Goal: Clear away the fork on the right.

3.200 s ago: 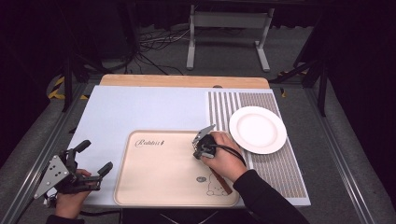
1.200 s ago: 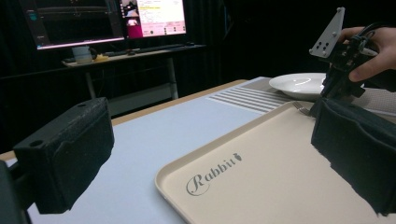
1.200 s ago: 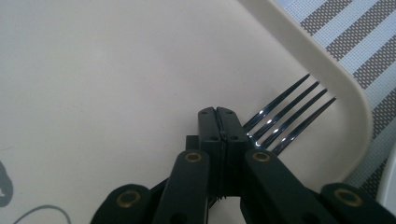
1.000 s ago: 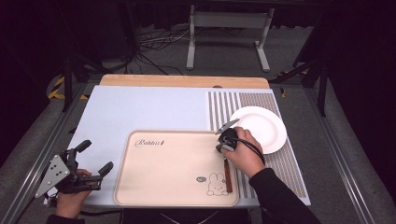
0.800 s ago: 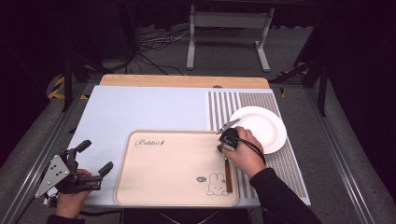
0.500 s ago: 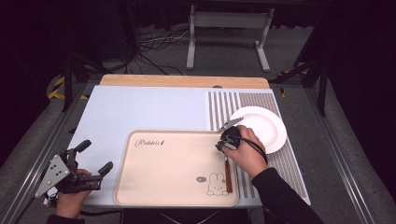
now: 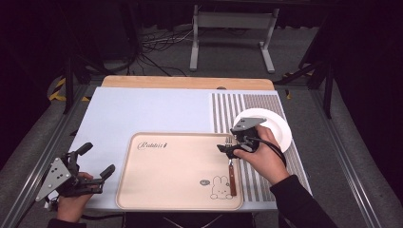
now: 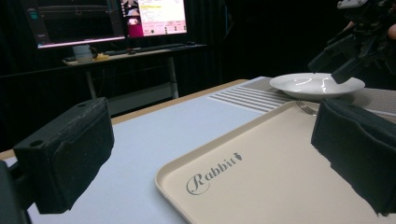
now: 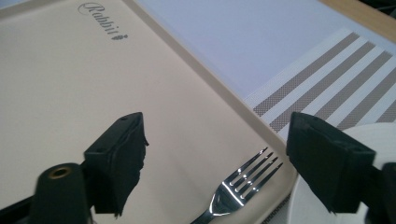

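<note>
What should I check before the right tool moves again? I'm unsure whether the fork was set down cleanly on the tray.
1. Fork lies inside the tray, along its right edge: ok.
2. Right tool jaws are apart, with nothing between them in the right gripper view: ok.
3. Tines rest on the tray, pointing toward the plate without reaching it: ok.
4. Right tool clear of the fork: cannot tell; in the high view it overlaps the tine end.
5. Left tool is open, off the tray's left side: ok.
6. Plate holds nothing on the part that shows: ok.
</note>
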`<control>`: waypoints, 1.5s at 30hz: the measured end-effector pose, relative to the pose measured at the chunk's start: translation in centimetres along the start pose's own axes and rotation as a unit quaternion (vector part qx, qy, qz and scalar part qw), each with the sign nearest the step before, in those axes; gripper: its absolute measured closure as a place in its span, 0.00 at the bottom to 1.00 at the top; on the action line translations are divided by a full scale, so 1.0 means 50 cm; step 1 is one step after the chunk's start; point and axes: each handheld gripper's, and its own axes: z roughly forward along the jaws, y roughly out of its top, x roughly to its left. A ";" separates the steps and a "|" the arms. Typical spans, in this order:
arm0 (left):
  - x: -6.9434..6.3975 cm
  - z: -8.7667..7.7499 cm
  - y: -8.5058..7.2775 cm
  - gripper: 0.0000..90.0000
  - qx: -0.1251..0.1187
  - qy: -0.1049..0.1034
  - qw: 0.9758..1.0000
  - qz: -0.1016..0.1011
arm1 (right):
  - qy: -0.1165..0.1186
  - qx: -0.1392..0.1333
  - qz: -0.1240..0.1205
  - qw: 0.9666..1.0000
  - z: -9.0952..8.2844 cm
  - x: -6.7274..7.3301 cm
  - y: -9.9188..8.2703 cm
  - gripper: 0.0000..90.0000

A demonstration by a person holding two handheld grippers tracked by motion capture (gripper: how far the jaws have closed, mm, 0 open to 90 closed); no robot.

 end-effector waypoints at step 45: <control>-0.001 0.002 -0.002 0.00 0.003 0.002 1.000 0.000 | -0.019 -0.272 0.028 0.962 -0.160 -0.066 -0.249 0.01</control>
